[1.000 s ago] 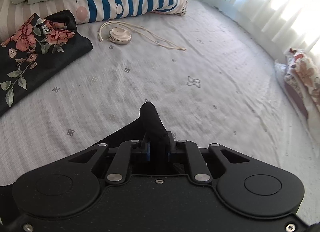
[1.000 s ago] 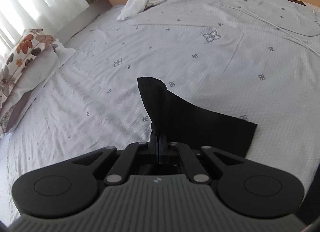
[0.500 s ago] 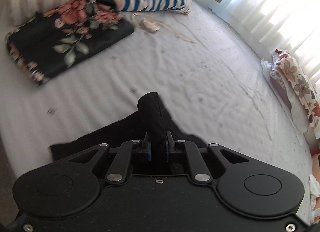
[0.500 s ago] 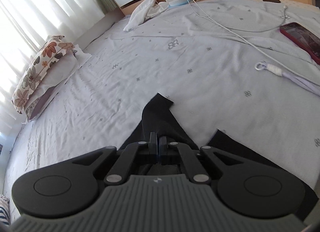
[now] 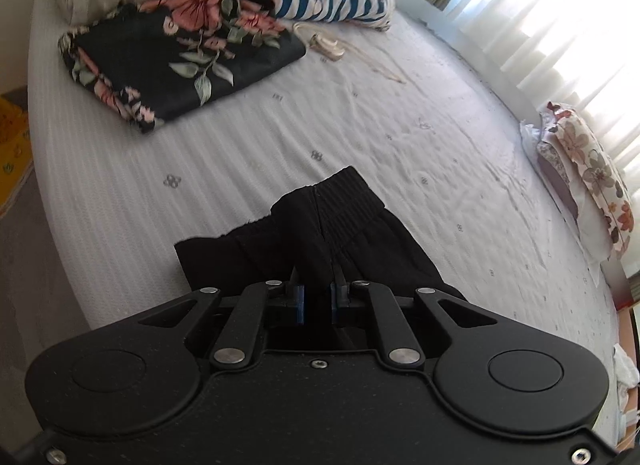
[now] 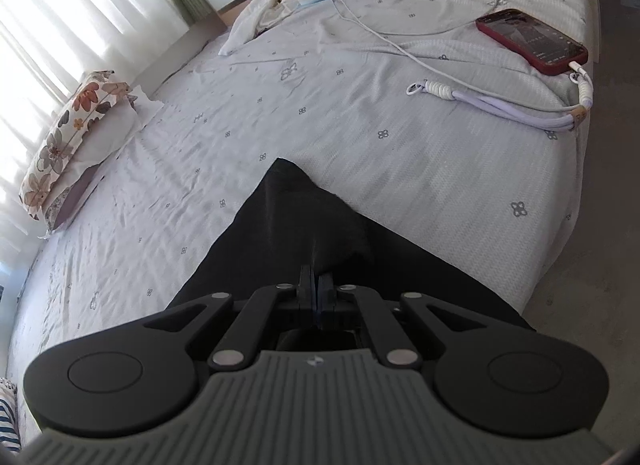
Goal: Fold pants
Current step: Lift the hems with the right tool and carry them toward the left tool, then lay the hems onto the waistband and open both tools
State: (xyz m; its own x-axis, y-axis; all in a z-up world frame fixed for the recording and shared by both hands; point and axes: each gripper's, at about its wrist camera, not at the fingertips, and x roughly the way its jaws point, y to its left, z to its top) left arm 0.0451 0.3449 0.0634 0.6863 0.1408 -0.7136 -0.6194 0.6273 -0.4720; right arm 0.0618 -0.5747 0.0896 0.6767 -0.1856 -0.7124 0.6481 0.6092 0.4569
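both grippers have risen since a second ago, lifting the black knit pants (image 5: 320, 233) off the pale dotted bed sheet (image 5: 400, 137), ready to lay flat. left gripper (image 5: 316, 297) jaws clamp the ribbed waistband; right gripper (image 6: 316, 289) jaws pinch smooth fabric. the rest drapes limply onto the bed.

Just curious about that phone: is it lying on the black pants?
No, the phone lies on the bedsheet, well apart from the black pants.
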